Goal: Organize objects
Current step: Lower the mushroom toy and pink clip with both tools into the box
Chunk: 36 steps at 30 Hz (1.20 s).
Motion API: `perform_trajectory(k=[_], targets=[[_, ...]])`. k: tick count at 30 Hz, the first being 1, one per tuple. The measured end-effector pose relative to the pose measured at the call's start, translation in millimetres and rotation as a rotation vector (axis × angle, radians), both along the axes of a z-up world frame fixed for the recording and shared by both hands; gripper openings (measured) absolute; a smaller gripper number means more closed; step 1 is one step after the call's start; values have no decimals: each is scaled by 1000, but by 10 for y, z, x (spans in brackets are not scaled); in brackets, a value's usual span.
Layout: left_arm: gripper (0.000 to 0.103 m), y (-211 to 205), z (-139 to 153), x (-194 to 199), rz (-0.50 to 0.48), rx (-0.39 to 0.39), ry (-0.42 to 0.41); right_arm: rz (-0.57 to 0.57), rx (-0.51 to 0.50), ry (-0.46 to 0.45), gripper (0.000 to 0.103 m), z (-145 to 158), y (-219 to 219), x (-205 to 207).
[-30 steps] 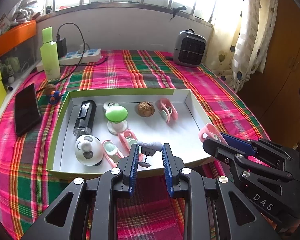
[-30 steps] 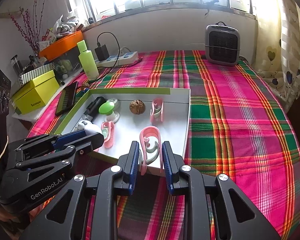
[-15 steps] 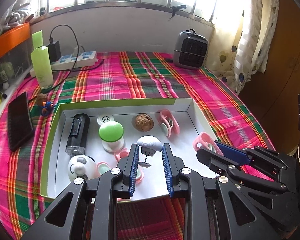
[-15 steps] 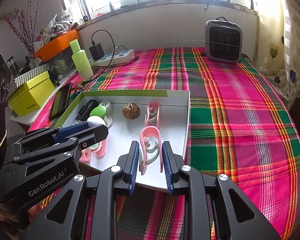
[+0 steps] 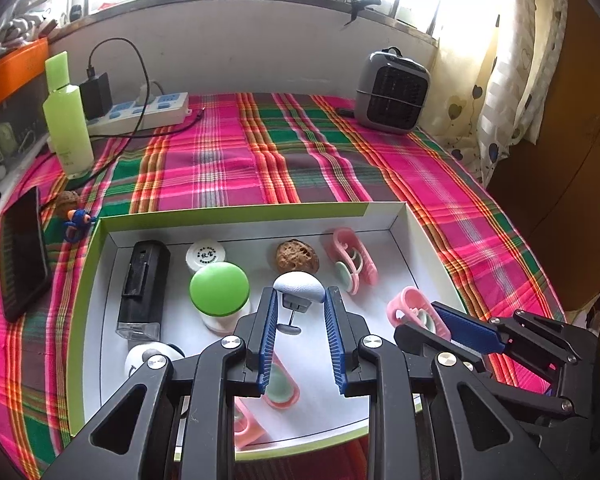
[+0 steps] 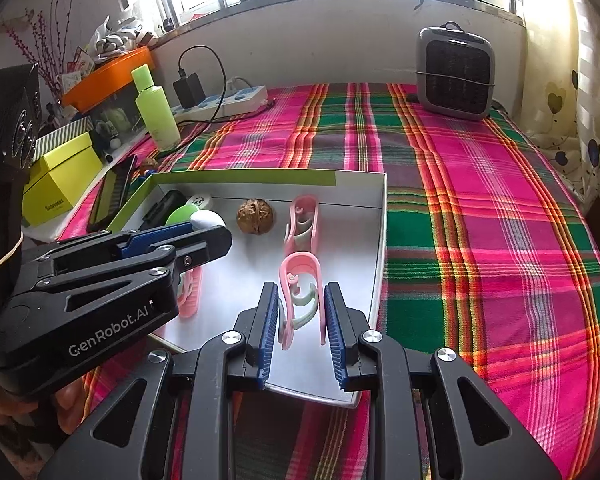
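You kept left gripper [image 5: 299, 300] clamped on white-capped piece [image 5: 299, 286], right gripper [image 6: 299, 300] on pink clip [image 6: 300, 280], both above tray [image 6: 376, 264]. Risk: clip snagged tray's right wall on lowering; grippers, close together, collided.

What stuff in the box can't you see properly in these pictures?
- Round white toy, left wrist view: mostly behind the left hand-held gripper.
- Pink clips at the box's near edge, left wrist view: partly covered by the same gripper's fingers.
- Black case and green-lidded jar, right wrist view: largely hidden behind the left hand-held gripper.
- Print on the small white lid: too small to read.
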<state>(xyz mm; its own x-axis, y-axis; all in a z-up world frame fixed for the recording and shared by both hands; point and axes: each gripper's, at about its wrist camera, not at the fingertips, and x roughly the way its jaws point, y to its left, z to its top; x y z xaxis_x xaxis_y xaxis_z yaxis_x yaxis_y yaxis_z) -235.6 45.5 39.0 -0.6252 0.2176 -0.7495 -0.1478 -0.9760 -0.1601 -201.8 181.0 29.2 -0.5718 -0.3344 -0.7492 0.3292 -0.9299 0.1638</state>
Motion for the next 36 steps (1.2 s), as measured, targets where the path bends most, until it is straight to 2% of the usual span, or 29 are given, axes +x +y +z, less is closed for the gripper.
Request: perform_trajectory(k=[11, 36], targets=[[22, 38, -78, -169, -15, -12, -24, 10, 21, -5, 25, -26, -34, -87], [22, 1, -219, -260, -9, -27, -59, 36, 44, -18, 25, -71, -115, -161]])
